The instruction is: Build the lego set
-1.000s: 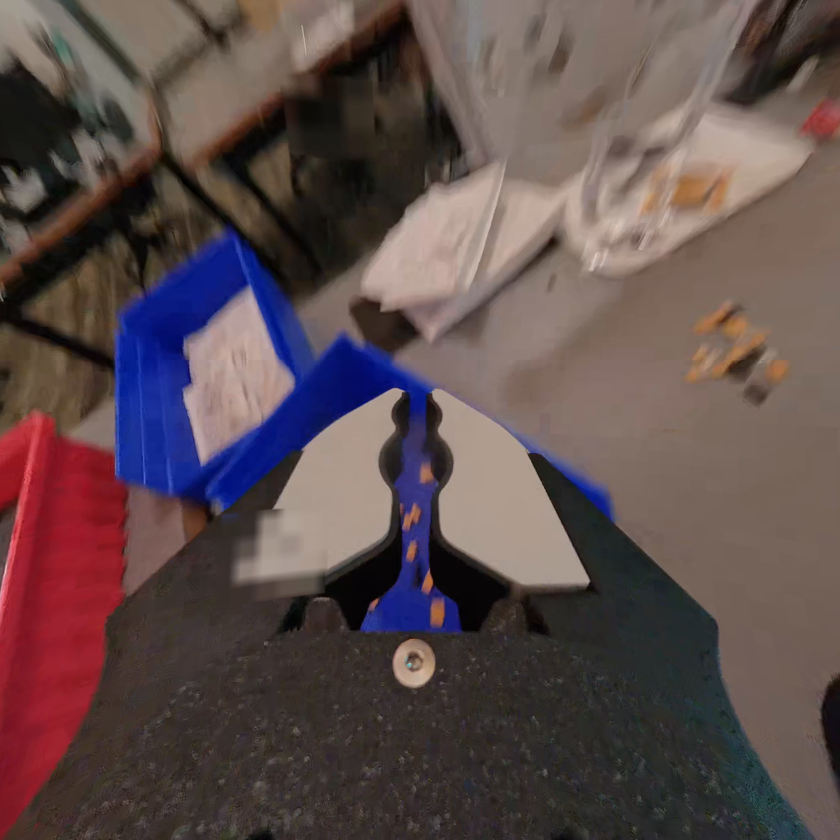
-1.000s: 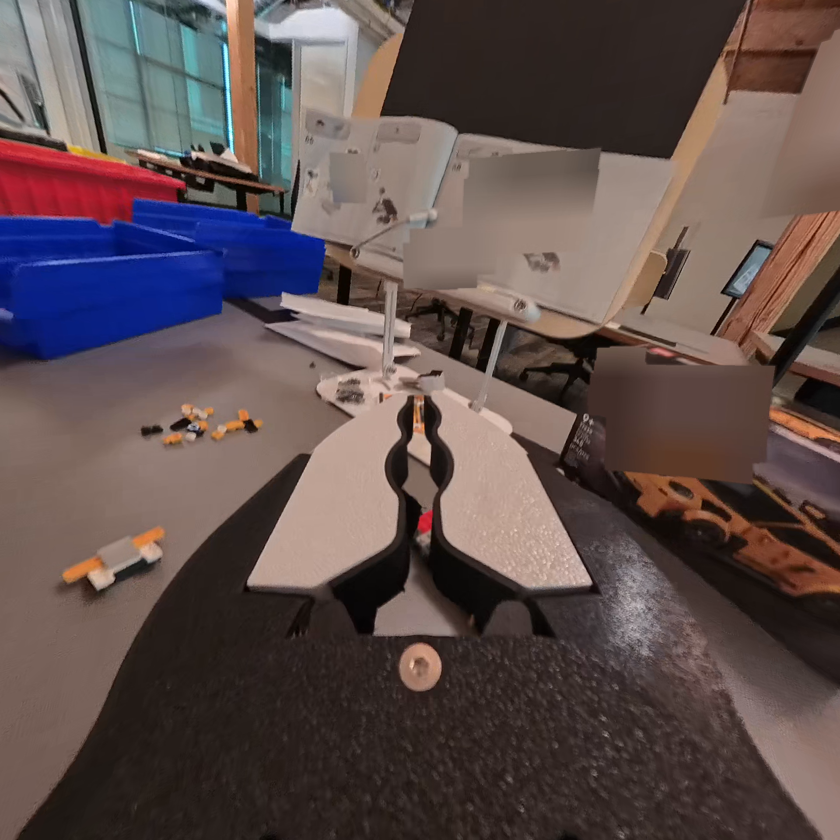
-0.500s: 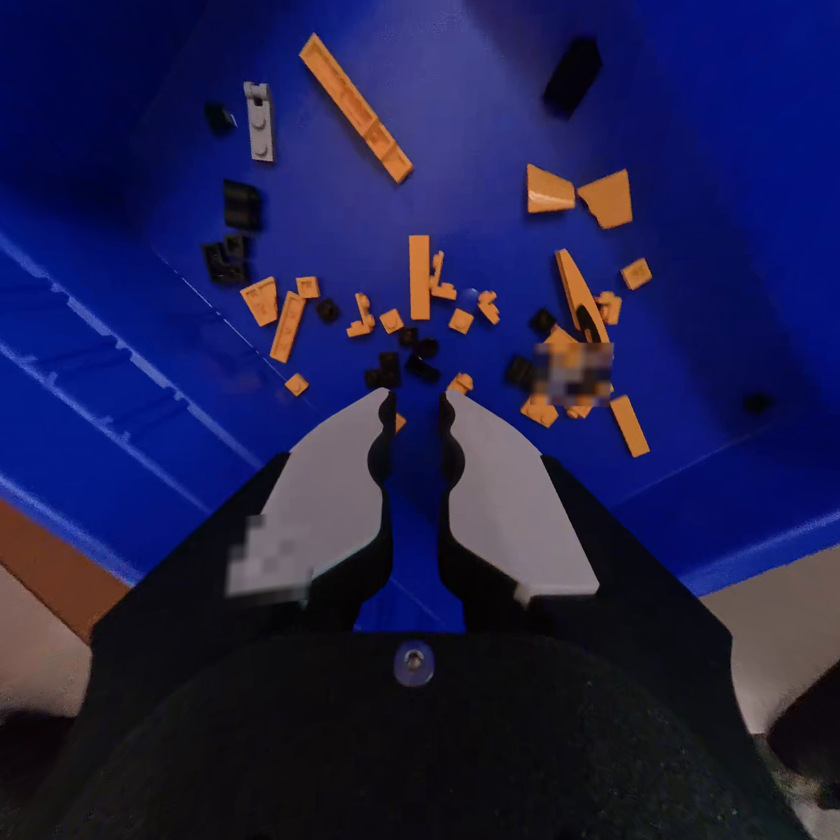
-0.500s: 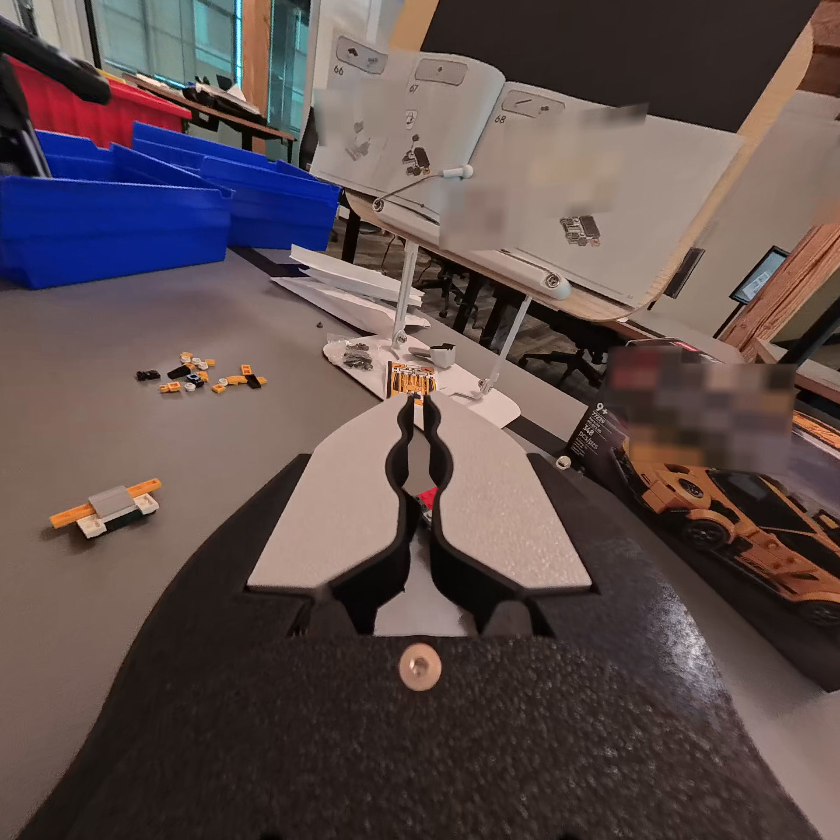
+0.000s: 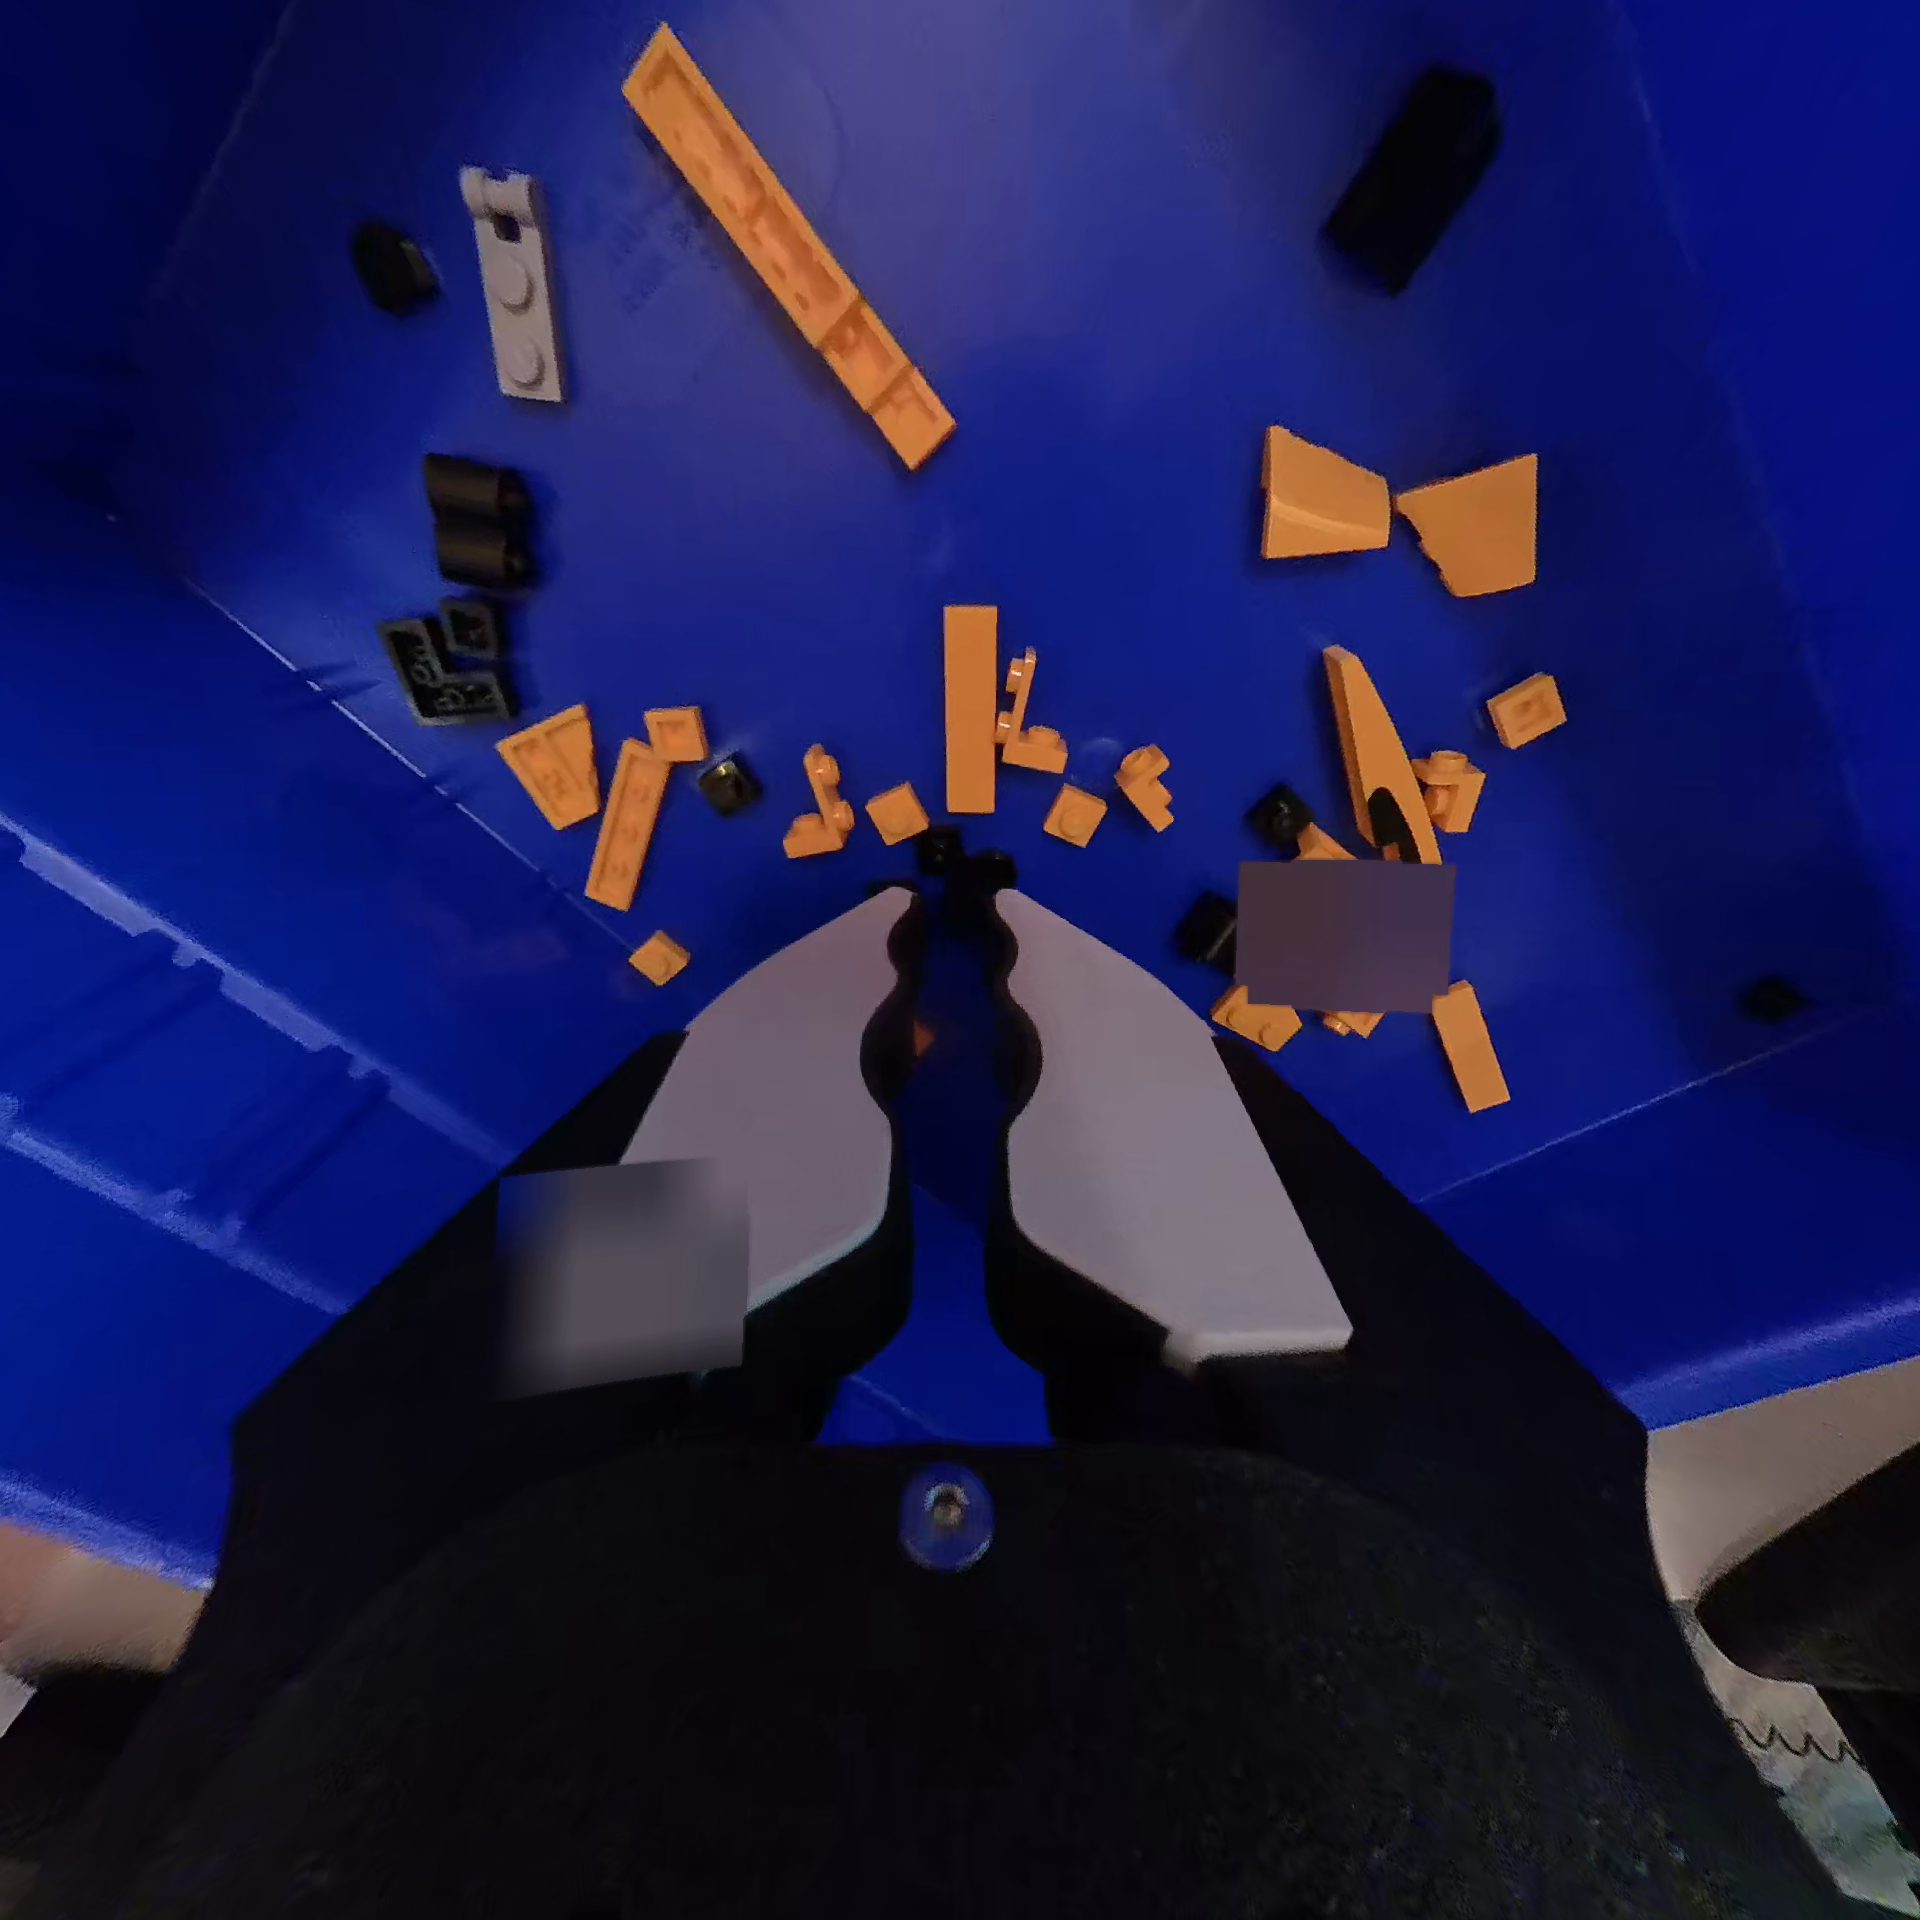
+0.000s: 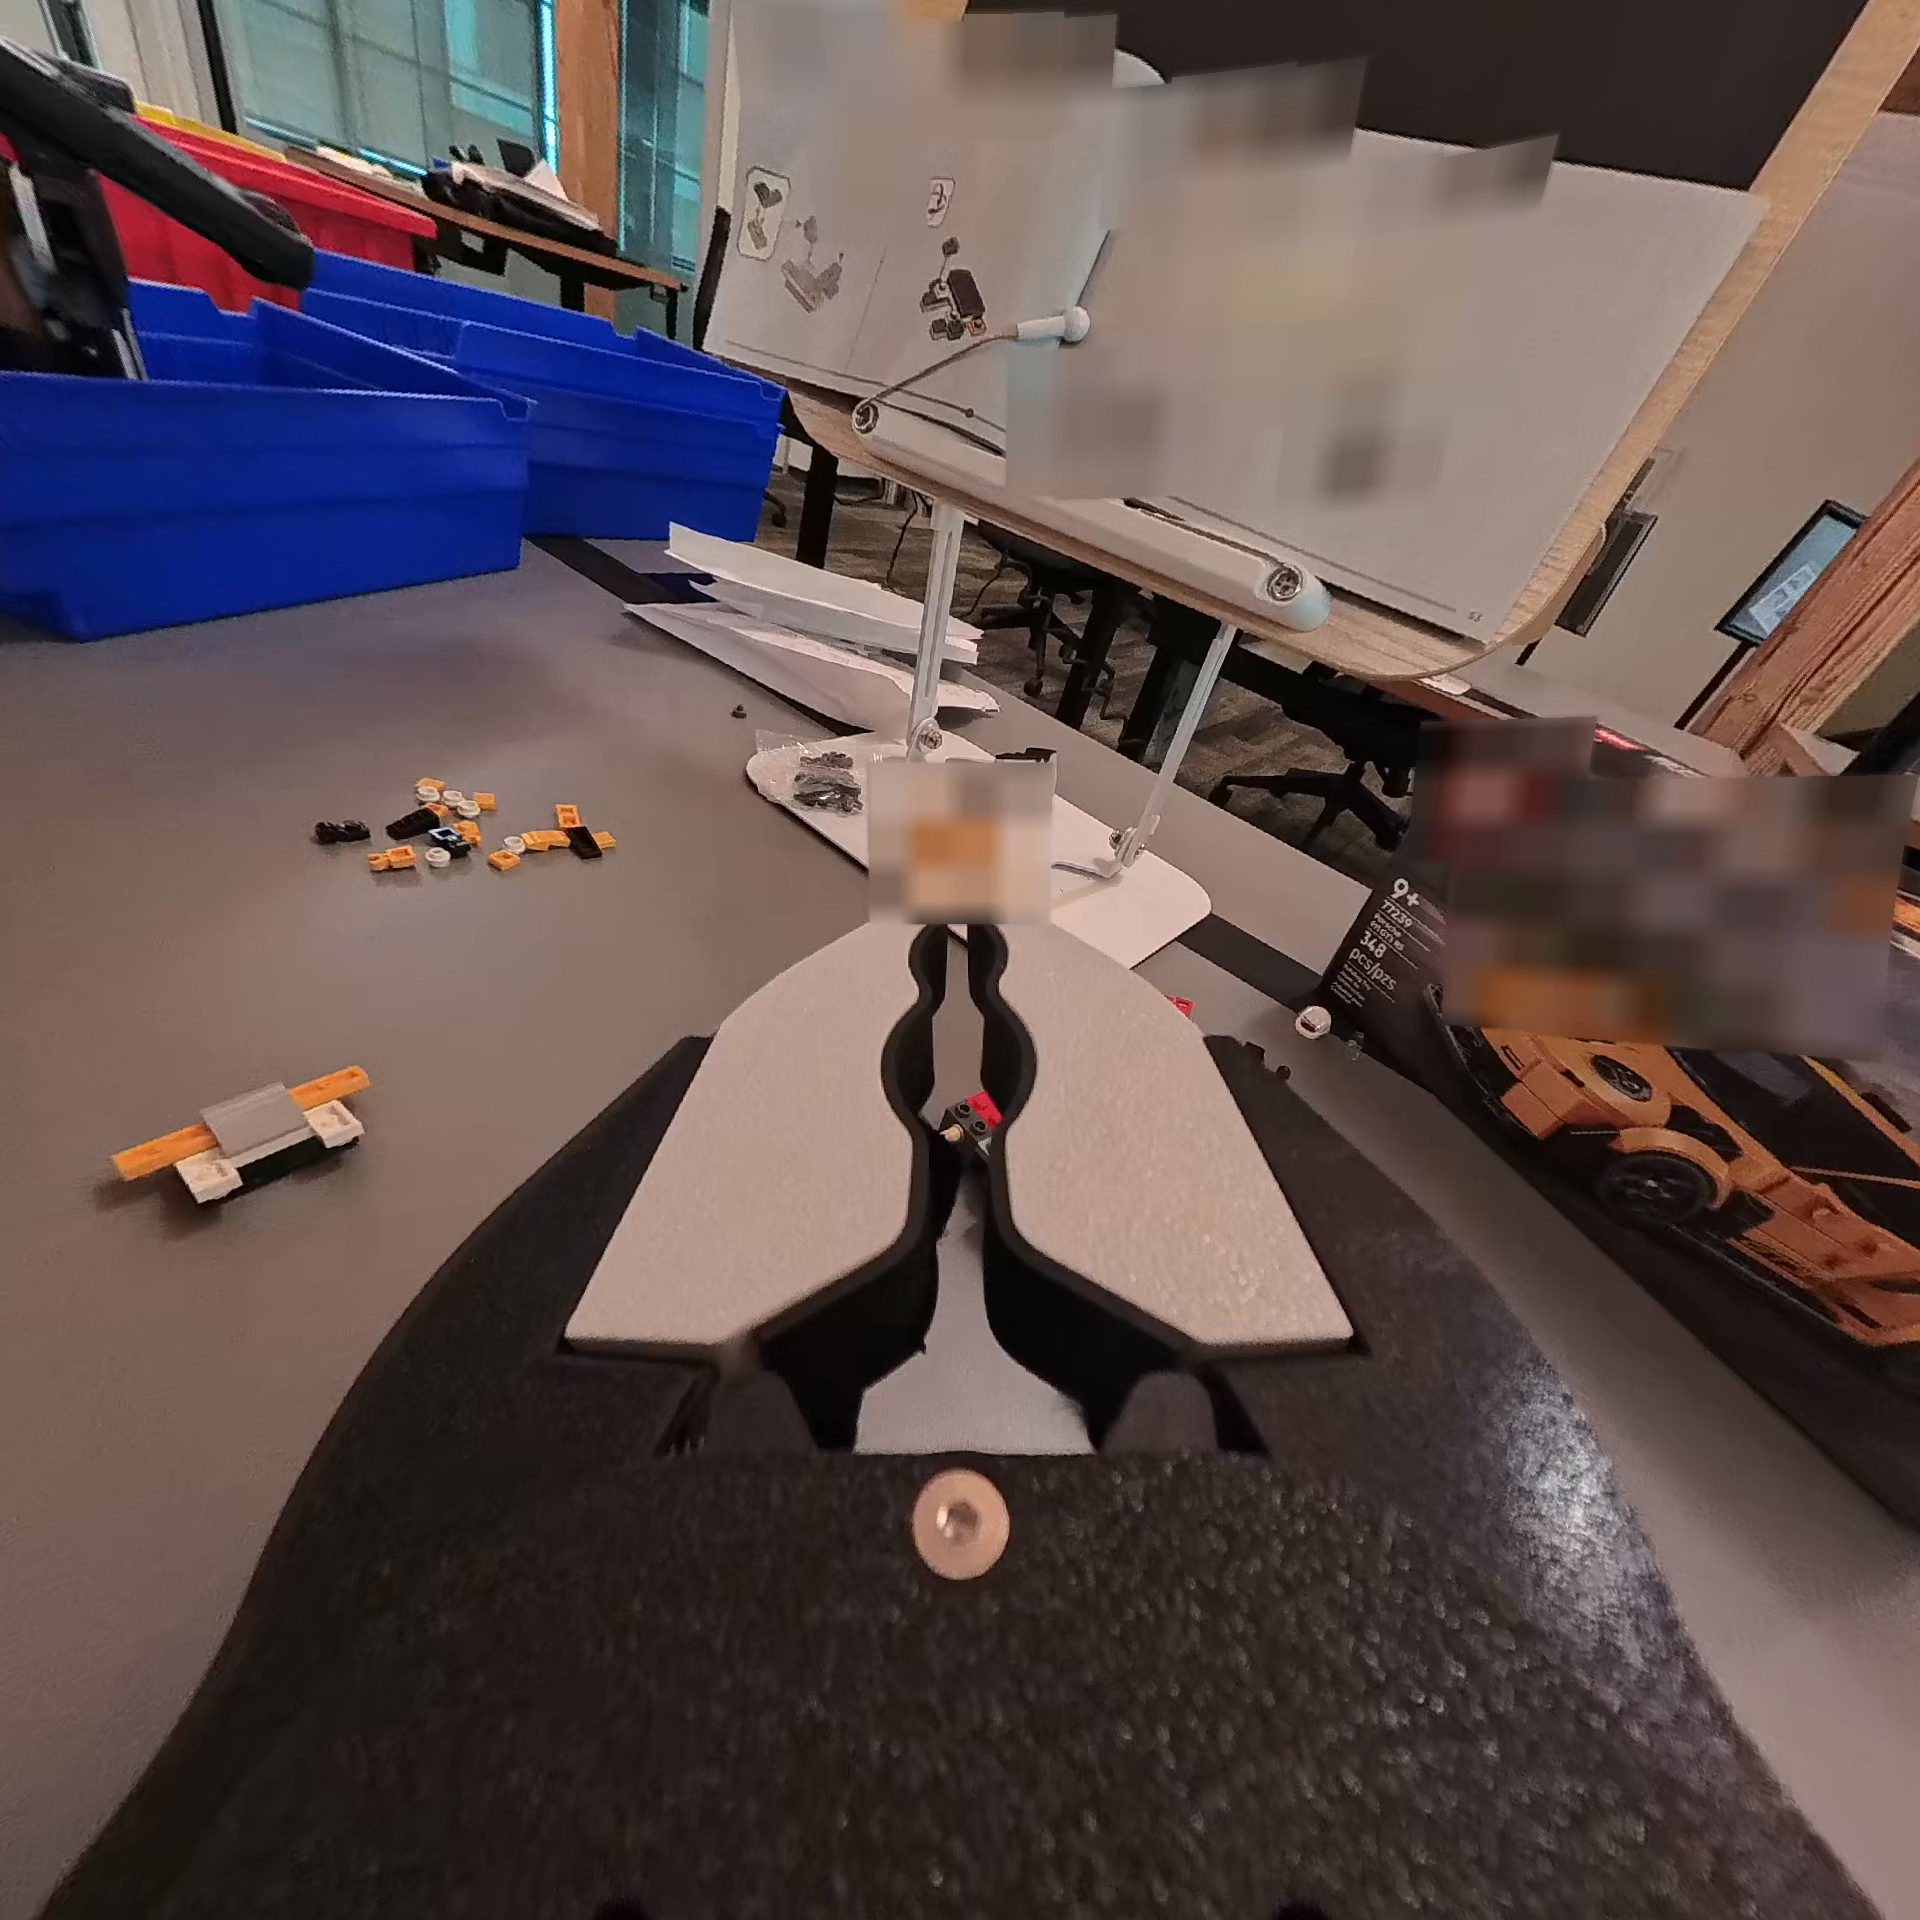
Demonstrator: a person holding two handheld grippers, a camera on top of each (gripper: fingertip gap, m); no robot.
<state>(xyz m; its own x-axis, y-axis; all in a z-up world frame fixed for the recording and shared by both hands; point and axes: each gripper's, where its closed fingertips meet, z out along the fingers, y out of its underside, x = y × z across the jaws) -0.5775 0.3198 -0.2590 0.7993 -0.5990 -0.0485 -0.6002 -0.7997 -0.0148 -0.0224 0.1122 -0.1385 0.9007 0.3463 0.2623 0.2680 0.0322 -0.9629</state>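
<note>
My left gripper [image 5: 956, 909] reaches down into a blue bin [image 5: 312, 1039] that holds several loose orange, black and grey Lego pieces. Its jaws stand nearly closed on a small black piece [image 5: 964, 878] at the tips. A long orange plate [image 5: 784, 244] lies farther in. My right gripper [image 6: 956, 948] hovers over the grey table [image 6: 416, 1039], shut on a small red and black Lego assembly [image 6: 968, 1120] held deep between the fingers. A small orange, grey, white and black sub-assembly [image 6: 244, 1132] lies on the table to its left.
A heap of small loose pieces [image 6: 468, 826] lies mid-table. An instruction booklet on a white stand [image 6: 1039, 852] stands ahead. The Lego box [image 6: 1662, 1122] lies at the right. Blue bins [image 6: 260, 488] and a red bin [image 6: 312, 208] line the left. White papers [image 6: 810, 613] lie behind. My right fingertips sit around 60 cm from my left ones. Between my left fingertips and the long orange plate [image 5: 784, 244] there is roughly 9 cm.
My left gripper swung from above the table down into the blue bin, opened, then narrowed onto the black piece. My right gripper shifted slightly and kept its hold.
</note>
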